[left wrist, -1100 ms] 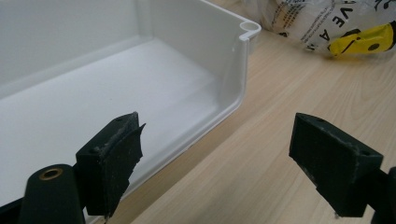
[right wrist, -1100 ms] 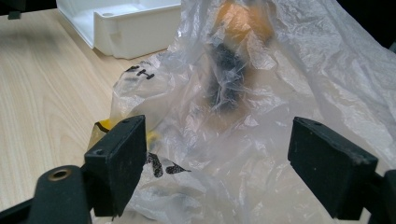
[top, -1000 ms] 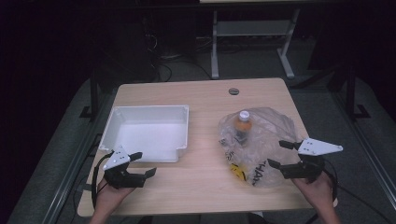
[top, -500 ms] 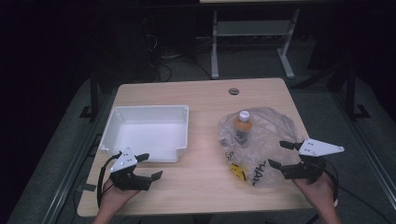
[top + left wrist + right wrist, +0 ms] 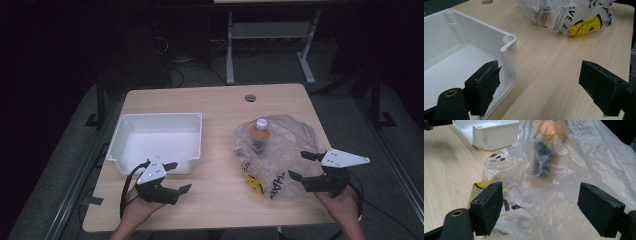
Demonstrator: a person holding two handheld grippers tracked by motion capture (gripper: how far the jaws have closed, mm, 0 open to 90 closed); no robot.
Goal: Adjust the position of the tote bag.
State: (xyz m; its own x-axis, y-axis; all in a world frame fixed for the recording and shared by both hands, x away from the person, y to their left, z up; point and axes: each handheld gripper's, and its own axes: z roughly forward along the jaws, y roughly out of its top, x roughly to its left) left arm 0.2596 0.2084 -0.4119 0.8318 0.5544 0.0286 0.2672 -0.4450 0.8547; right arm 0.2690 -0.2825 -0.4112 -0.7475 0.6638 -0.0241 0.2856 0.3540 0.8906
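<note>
Right of the white tray [image 5: 155, 142] lies a clear plastic bag [image 5: 280, 155] on the wooden table [image 5: 220, 100], and inside it a small bottle [image 5: 259, 134] — orange body, white cap — lies with its long axis running away from the person, cap toward the table's far edge. From the right gripper view the bottle shows only as a blurred orange and dark shape behind crumpled film. The bag's yellow mark [image 5: 584, 25] sits at its near edge, on the tray's side. The right gripper [image 5: 303, 166] hovers at the bag's near right edge, jaws wide apart, holding nothing. The left gripper [image 5: 177, 176] sits just beside the tray's near right corner — jaws also spread, empty, bare wood between it and the bag.
</note>
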